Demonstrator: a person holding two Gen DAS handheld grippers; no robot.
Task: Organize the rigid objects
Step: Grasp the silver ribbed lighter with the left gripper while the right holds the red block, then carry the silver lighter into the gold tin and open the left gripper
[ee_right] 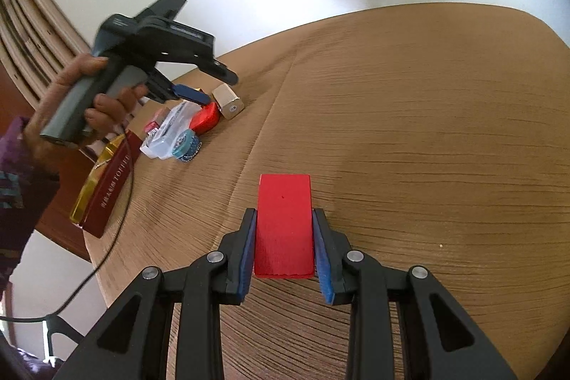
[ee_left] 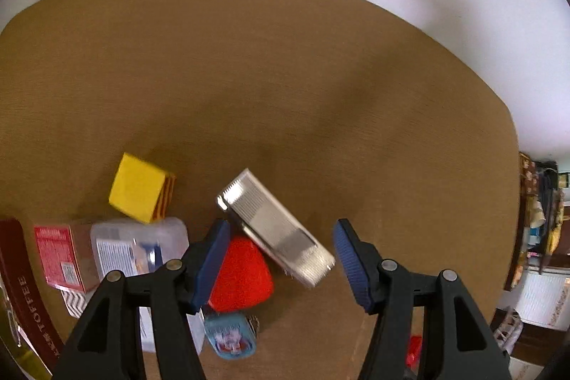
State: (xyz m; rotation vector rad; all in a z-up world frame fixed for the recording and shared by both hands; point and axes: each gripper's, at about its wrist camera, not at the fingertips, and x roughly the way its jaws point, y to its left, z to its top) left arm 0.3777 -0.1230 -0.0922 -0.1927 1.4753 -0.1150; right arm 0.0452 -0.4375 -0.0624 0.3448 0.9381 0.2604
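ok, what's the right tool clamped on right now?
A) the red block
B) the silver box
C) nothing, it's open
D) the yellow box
A: in the right wrist view the right tool has both blue pads pressed against the sides of the red block, away from the pile.

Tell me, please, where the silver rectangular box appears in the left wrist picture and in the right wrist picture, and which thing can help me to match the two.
Left wrist view: the silver box lies tilted at lower centre, between the open fingers of the left gripper.
Right wrist view: the box is small, upper left, under the left gripper.
Shared landmark: the red wedge-shaped object beside the box.
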